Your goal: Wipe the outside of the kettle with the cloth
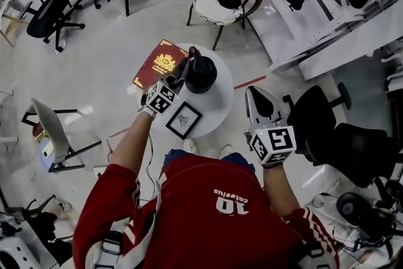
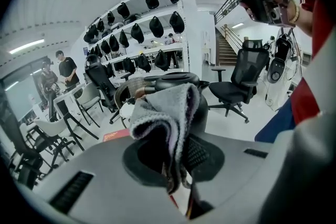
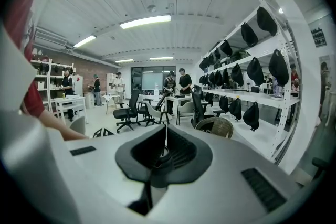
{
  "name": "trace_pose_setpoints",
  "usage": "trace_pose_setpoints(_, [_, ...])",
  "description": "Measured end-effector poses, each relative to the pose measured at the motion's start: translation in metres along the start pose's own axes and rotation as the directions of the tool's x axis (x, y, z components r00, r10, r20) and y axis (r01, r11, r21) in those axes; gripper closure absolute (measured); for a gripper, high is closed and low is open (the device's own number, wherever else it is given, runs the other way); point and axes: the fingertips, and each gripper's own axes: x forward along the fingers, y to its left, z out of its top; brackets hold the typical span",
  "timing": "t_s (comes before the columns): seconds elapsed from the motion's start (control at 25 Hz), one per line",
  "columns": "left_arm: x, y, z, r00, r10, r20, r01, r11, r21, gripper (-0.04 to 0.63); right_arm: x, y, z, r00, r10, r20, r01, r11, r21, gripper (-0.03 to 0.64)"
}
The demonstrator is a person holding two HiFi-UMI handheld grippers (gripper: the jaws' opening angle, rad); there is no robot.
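Head view, kettle: the black kettle [image 1: 201, 72] is standing on the round white counter [image 1: 220, 103], just ahead of the left fingers.
Head view, left gripper: the left gripper [image 1: 177, 79] is reaching in at the kettle's side. The cloth itself is too small to make out here.
Head view, right gripper: the right gripper [image 1: 253, 96] is hanging beyond the counter's edge, with the kettle well apart from its fingers.
Head view, other things: a red book [image 1: 160, 63] is lying beside the left fingers, and a framed picture [image 1: 183, 120] is lying behind them, toward the person.
Left gripper view, fingers: they are pinching the grey cloth [image 2: 165, 113], which is bunching up above the fingertips.
Left gripper view, kettle: its dark body is rising directly beyond the cloth, touching it or nearly so.
Right gripper view, fingers: they are pressing together on nothing and pointing at chairs and shelves, with no kettle ahead.
Progress: the cloth is in hand and at the kettle, so wiping appears to be at or near its start, and most of the outside probably remains.
Between views: only the left gripper view is showing the cloth, and only the head view is showing the counter layout.
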Motion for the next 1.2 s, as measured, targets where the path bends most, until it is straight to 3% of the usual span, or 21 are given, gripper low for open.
trace_pose_setpoints(0.24, [-0.007, -0.007, -0.001, 1.000, 0.018, 0.003, -0.018, 1.000, -0.020, 0.549, 0.003, 0.001, 0.005, 0.999, 0.036, 0.021, -0.036, 0.999, 0.008, 0.597])
trace_pose_setpoints(0.48, [-0.007, -0.018, 0.004, 0.997, 0.065, -0.028, -0.067, 0.996, -0.057, 0.549, 0.012, -0.011, 0.007, 0.992, 0.126, 0.031, -0.126, 0.992, 0.007, 0.597])
trace_pose_setpoints(0.8, [-0.004, -0.032, 0.011, 0.986, 0.150, -0.071, -0.158, 0.980, -0.123, 0.549, 0.013, -0.038, 0.019, 0.971, 0.235, 0.048, -0.234, 0.972, -0.022, 0.597])
trace_pose_setpoints(1.2, [0.002, -0.061, 0.014, 0.973, 0.189, -0.131, -0.211, 0.962, -0.174, 0.549, 0.014, -0.067, 0.023, 0.947, 0.312, 0.076, -0.313, 0.950, 0.007, 0.597])
